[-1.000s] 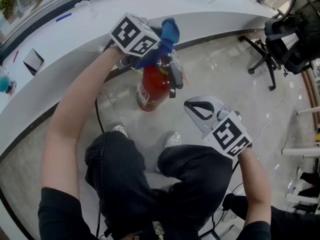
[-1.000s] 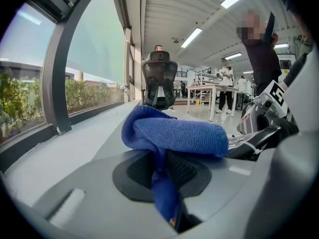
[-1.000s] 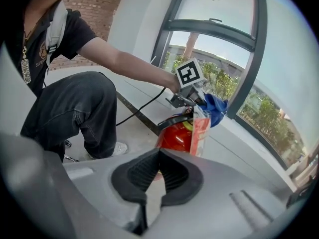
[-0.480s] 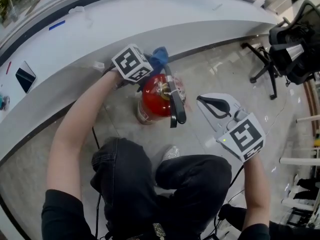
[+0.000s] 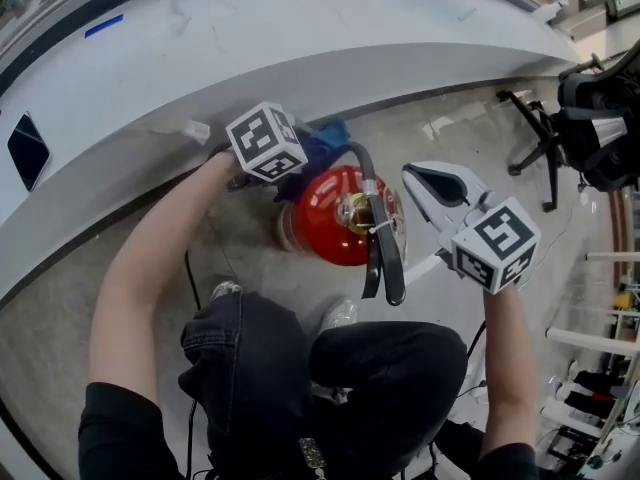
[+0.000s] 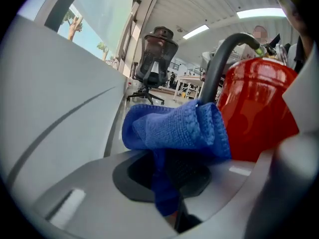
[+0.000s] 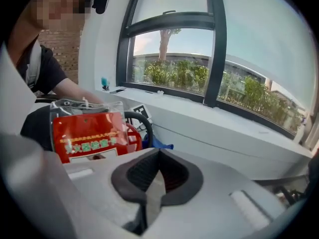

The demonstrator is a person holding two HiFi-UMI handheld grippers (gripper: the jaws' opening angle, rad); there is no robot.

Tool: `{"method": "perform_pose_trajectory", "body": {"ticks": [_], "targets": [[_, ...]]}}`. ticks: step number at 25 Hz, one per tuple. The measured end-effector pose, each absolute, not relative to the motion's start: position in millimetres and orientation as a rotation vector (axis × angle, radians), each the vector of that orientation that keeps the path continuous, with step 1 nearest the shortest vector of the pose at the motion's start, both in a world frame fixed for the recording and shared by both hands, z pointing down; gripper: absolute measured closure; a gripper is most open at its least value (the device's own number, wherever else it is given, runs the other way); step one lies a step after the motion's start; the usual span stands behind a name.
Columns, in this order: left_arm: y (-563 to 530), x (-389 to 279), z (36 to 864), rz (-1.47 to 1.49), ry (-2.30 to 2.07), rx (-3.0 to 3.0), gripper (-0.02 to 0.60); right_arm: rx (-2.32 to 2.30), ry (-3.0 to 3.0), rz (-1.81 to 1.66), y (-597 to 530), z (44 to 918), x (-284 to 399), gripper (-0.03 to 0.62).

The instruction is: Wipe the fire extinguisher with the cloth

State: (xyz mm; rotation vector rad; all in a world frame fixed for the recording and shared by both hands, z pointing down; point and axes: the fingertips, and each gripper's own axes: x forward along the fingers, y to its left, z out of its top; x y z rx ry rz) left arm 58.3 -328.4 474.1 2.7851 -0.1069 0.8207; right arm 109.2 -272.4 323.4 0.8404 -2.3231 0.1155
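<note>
Polished grey floor (image 5: 480,133), curved white ledge (image 5: 300,38), fire extinguisher (image 5: 325,223), office chair (image 5: 595,118)

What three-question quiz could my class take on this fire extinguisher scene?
1. Which gripper holds the blue cloth? A left, B right, C neither.
2. True or false: the right gripper is shut and empty.
3. Name the red object standing between the two grippers.
Key: 1 A, the left gripper. 2 True. 3 The fire extinguisher.
</note>
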Motion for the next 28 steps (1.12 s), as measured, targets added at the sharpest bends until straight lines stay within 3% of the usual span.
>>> {"method": "perform_pose_trajectory", "body": {"ticks": [11,22,28], "targets": [[-320,46,519,0.856,-0.110,2.737,0.535,0.895,-2.250,0.170,-270,342,120,0.591],[-302,29,356,0.551,-0.260,2.917,0.534,1.052,-2.323,0.078,-219,281,119,0.591],[-264,10,314,0.663,-0.367,2.976,0.535,1.124,-2.368,0.052,-178,257,113,0.591]]}}
